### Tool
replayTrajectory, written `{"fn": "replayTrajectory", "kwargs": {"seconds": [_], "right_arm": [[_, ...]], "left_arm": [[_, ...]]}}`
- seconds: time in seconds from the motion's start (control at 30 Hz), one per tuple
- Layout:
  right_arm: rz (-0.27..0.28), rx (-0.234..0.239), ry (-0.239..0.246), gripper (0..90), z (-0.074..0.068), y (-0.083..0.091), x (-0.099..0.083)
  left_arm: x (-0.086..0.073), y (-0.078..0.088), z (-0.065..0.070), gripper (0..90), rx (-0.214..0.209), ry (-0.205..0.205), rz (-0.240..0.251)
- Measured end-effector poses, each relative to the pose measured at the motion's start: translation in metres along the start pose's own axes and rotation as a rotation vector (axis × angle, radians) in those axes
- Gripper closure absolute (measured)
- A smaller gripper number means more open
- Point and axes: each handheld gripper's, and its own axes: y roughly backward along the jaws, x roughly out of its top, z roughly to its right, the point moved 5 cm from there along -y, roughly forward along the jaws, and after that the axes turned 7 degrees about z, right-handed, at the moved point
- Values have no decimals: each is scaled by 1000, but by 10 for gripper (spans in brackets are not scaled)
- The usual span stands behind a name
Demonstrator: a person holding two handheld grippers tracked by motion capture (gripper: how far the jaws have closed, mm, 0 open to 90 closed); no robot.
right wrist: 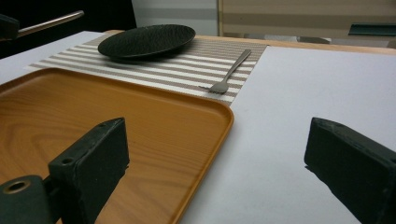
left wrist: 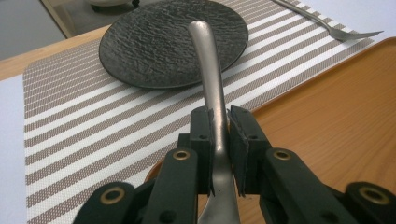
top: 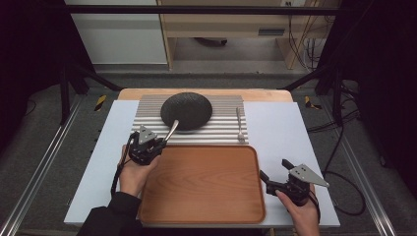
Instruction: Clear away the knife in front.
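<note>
My left gripper [top: 158, 143] is shut on a silver utensil [top: 172, 130] at the near left of the striped placemat [top: 221, 130]. In the left gripper view the utensil's handle [left wrist: 208, 70] rises from between the jaws and reaches over the edge of the black textured plate [left wrist: 149, 42]; its other end is hidden below the jaws. My right gripper [top: 274, 168] stands open over the white table, just right of the wooden tray [top: 201, 184], with nothing between its jaws [right wrist: 217, 140]. A fork [top: 239, 124] lies on the placemat right of the plate [top: 186, 110].
The tray [right wrist: 93, 116] takes up the near middle of the table and holds nothing. White tabletop [top: 280, 128] lies to its right. Behind the table are the floor, dark frame legs and cables.
</note>
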Motion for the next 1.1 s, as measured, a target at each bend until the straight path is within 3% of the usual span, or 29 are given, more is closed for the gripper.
{"fn": "replayTrajectory", "kwargs": {"seconds": [0.57,0.8,1.1], "right_arm": [[13,16,-7,66,0,-2,2],[-1,54,-7,66,-5,-1,0],[3,84,-4,65,-11,0,1]], "left_arm": [[-11,14,11,800,-1,21,-12],[-19,25,18,799,33,41,-25],[-33,41,16,799,124,85,-37]]}}
